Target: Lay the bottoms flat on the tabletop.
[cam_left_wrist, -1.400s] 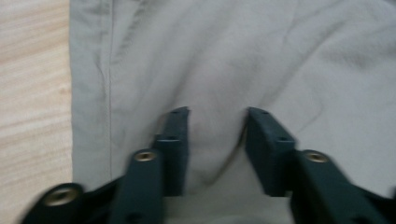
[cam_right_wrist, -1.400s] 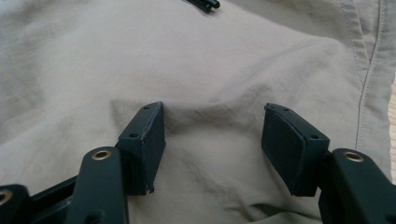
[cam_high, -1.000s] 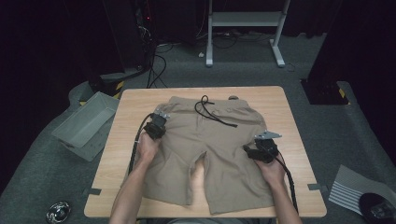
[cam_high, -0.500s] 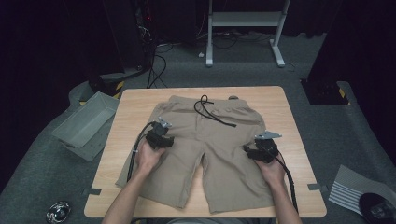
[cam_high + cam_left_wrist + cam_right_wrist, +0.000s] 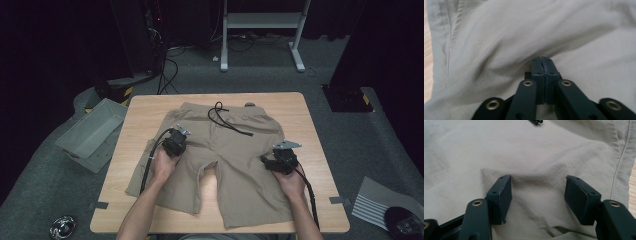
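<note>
Wooden table before me, khaki shorts spread flat across its middle, waistband at far edge, legs toward me. Black drawstring trails loose over waistband. Grey bin on floor left of table. My left gripper on shorts' left leg, jaws just closed, tips together, pinching fabric fold. My right gripper rests on right leg, jaws spread wide, pressed onto cloth, gripping nothing.

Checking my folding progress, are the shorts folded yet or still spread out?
Spread out: the shorts lie flat on the table, both legs apart, waistband toward the far edge.
</note>
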`<state>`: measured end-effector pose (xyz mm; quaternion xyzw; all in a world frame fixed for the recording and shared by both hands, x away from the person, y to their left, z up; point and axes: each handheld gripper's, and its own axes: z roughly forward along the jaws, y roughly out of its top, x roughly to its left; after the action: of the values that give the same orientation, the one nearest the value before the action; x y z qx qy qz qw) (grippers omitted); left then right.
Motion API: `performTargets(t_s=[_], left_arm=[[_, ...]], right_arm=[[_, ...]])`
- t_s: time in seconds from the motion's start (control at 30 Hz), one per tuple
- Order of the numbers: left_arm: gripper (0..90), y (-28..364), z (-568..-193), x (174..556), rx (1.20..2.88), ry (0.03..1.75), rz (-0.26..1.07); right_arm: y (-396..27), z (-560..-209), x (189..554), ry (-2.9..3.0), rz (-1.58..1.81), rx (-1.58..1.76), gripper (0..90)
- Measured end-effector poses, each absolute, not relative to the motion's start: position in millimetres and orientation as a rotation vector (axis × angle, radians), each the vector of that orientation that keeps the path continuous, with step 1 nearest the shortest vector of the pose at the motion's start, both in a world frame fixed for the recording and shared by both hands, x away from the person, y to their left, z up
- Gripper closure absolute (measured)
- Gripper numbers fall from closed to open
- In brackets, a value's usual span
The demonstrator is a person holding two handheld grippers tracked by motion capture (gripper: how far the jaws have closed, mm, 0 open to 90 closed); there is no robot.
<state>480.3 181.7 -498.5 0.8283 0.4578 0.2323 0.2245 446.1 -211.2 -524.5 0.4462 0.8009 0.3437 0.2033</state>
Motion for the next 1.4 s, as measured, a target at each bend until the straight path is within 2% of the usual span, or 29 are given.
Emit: performTargets(t_s=[0.1,0.17,0.2,0.4,0.57,0.8,0.9,1.0,1.07,1.2,1.4], left_arm=[[61.9,175,-490,467,2.259,1.212,0.660],[51.5,164,-483,457,2.250,1.135,0.594],[47.7,159,-482,454,2.251,1.113,0.564],[39.1,113,-489,438,2.286,0.980,0.434],[37.7,98,-508,427,2.345,0.974,0.484],[36.5,97,-512,455,2.256,1.092,0.421],[36.9,101,-509,449,2.257,1.089,0.478],[38.9,123,-502,436,2.224,1.100,0.550],[44.2,147,-496,429,2.201,1.133,0.622],[49.3,198,-488,424,2.158,1.273,0.731],[48.1,247,-502,426,2.106,1.512,0.706]], right_arm=[[-211,-525,446,2.235,0.959,1.245,38.4],[-211,-525,446,2.235,0.959,1.245,38.4],[-211,-525,446,2.235,0.959,1.245,38.4],[-211,-525,446,2.235,0.959,1.245,38.4],[-211,-525,447,2.231,0.957,1.250,38.6],[-223,-524,468,2.204,0.945,1.276,38.6],[-227,-524,473,2.191,0.939,1.293,38.6],[-227,-524,471,2.188,0.935,1.294,38.6],[-227,-524,471,2.189,0.935,1.294,38.6],[-227,-524,470,2.187,0.929,1.288,38.6],[-227,-524,470,2.188,0.928,1.282,38.6]])
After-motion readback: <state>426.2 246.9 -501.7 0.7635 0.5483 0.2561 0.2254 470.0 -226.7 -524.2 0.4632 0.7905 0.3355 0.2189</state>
